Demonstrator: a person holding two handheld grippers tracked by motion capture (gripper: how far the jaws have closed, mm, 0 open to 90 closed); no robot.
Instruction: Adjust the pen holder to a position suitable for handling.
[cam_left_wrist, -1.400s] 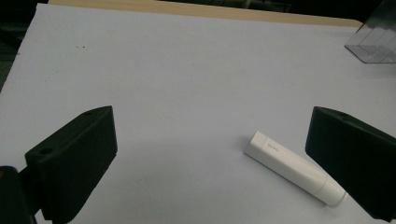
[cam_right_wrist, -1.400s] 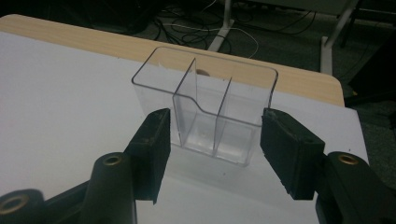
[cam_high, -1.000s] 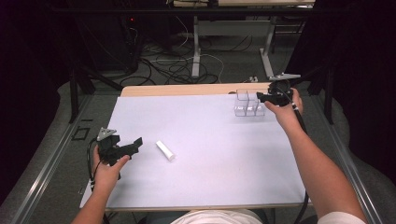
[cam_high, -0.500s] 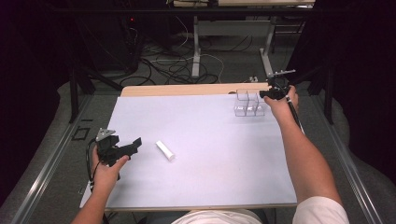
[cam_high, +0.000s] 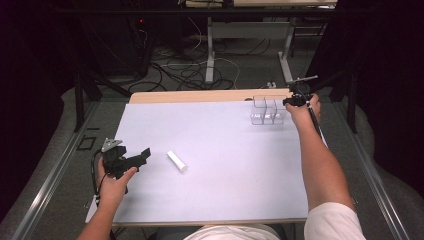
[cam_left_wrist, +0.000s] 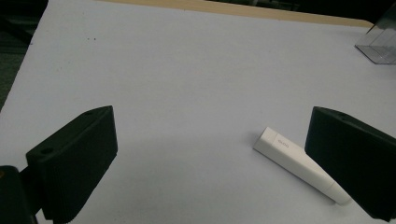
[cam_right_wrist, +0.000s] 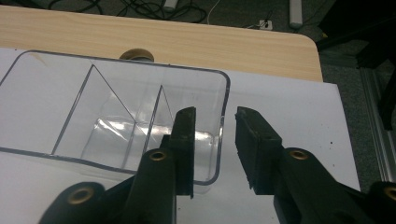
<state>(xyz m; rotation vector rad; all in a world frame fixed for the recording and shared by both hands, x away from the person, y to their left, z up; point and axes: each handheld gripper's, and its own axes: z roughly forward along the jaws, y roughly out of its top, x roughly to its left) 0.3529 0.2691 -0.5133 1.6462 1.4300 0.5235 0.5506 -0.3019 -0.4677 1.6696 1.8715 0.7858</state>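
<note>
Nearest the person, the left claw (cam_high: 142, 156) rests at the near left corner of the white-covered surface (cam_high: 225, 170), its jaws spread wide with nothing between them. Just to its right on the surface lies a small white capped stick (cam_high: 177, 161), perhaps a glue stick or marker, apart from the pads. In the left gripper view the stick (cam_left_wrist: 299, 164) lies close by the right-hand jaw, its long axis slanting away toward the far left of the surface. The left hand is much the nearer of the two to it.

Far across the surface, at the back right corner by the bare wooden edge, stands a clear plastic divided organizer (cam_high: 266, 110). The right claw (cam_high: 291, 101) is at its right end. In the right gripper view the right claw (cam_right_wrist: 215, 135) straddles the organizer (cam_right_wrist: 112, 107) at its end wall: one jaw sits inside the end compartment, the other outside. The jaws have just been closing, with that clear wall between them, yet a narrow gap shows on each side, so the pads do not appear to pinch it yet. The coming move likely turns on closing squarely across this thin upright wall.
</note>
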